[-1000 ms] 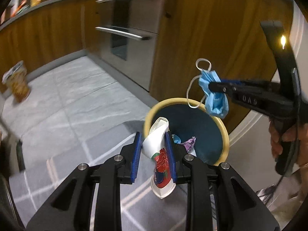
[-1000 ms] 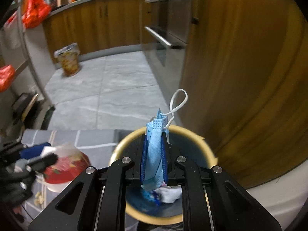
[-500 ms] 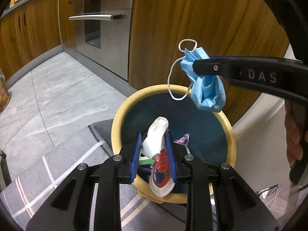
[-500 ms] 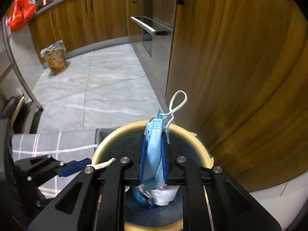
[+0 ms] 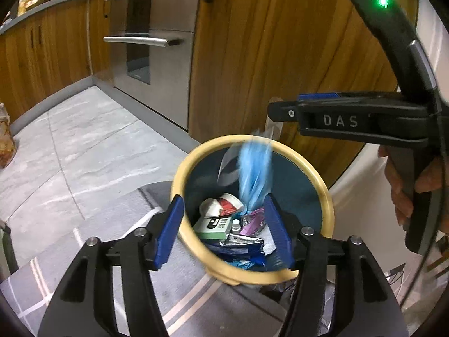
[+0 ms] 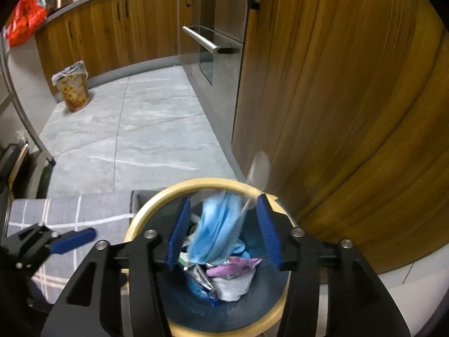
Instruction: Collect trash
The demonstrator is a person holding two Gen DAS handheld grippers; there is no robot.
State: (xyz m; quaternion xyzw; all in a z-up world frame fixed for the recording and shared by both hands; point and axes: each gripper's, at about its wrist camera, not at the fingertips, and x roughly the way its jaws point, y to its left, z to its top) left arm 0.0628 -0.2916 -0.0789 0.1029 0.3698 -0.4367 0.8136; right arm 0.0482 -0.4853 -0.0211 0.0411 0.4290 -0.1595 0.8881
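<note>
A round bin with a yellow rim (image 5: 327, 205) and dark blue inside stands on the floor below both grippers; it also shows in the right wrist view (image 6: 134, 221). My left gripper (image 5: 224, 227) is open and empty over it. The crushed red-and-white paper cup (image 5: 221, 206) lies inside among wrappers and a green box (image 5: 212, 226). My right gripper (image 6: 223, 230) is open above the bin, seen from the side in the left wrist view (image 5: 277, 109). The blue face mask (image 5: 254, 175) is blurred in mid-fall into the bin, between the right gripper's fingers (image 6: 217, 233).
A wooden cabinet (image 6: 336, 84) and a steel oven (image 5: 148, 56) stand just behind the bin. A grey checked mat (image 6: 70, 216) lies to the left of it. A lined small bin (image 6: 73, 87) stands far across the grey tiled floor.
Both grippers have opened. The paper cup has dropped from the left gripper into the bin. The blue mask has left the right gripper and is falling in.
</note>
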